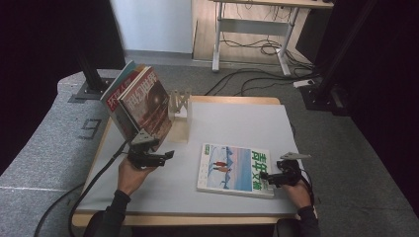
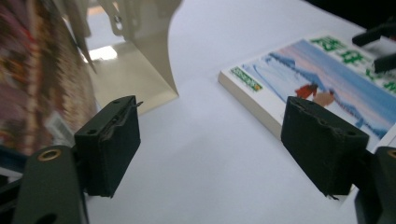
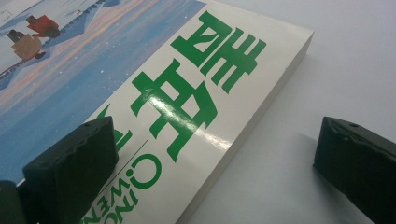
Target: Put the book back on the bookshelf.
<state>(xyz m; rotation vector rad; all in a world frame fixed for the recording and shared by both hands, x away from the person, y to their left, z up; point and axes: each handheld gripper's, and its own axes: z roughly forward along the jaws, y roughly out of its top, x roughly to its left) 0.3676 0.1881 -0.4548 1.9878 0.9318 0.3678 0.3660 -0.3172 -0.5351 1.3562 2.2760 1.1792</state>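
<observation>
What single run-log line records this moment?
left claw: open, empty, beside leaning books | right claw: open, straddling edge of flat magazine | bookend: upright on table

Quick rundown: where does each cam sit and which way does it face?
High view: above the person's side, facing forward and down on the table; both forearms, left gripper, right gripper.
Left gripper view: low by leaning books, across to the flat magazine; open jaws.
Right gripper view: at the magazine's corner; open jaws.
All share the magazine.
</observation>
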